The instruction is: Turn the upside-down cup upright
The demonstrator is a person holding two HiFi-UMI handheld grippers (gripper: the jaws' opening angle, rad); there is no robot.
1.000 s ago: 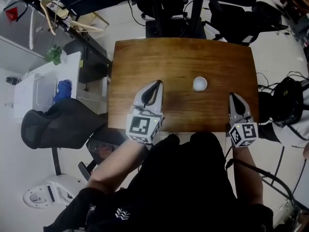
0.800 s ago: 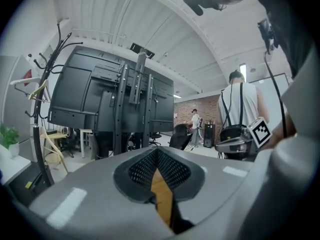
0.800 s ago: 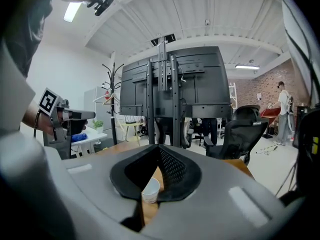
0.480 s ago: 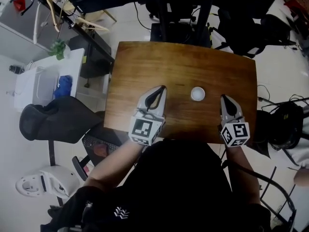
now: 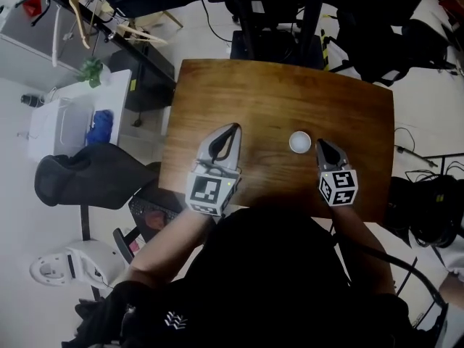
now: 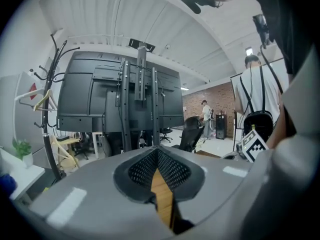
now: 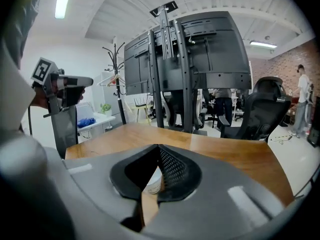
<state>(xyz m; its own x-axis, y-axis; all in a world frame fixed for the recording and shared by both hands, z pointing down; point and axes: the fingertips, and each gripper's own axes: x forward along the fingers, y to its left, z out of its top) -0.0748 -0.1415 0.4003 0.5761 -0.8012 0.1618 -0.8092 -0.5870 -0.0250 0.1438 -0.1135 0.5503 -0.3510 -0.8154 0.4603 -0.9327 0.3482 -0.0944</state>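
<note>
A small white cup stands on the wooden table, right of the middle; from above it shows as a white disc. My right gripper is shut, its tip just right of the cup and close beside it, with nothing held. In the right gripper view the cup shows through the gap below the closed tips of the right gripper. My left gripper hovers over the table's near left part, well left of the cup. In its own view the left gripper has its tips together and holds nothing.
A black monitor stand rises behind the table's far edge. A black chair and a white cabinet stand to the left. Cables lie on the floor at the right. People stand far off.
My right gripper has come down and moved left from the table's near right edge to just beside the cup. The left gripper has hardly shifted.
</note>
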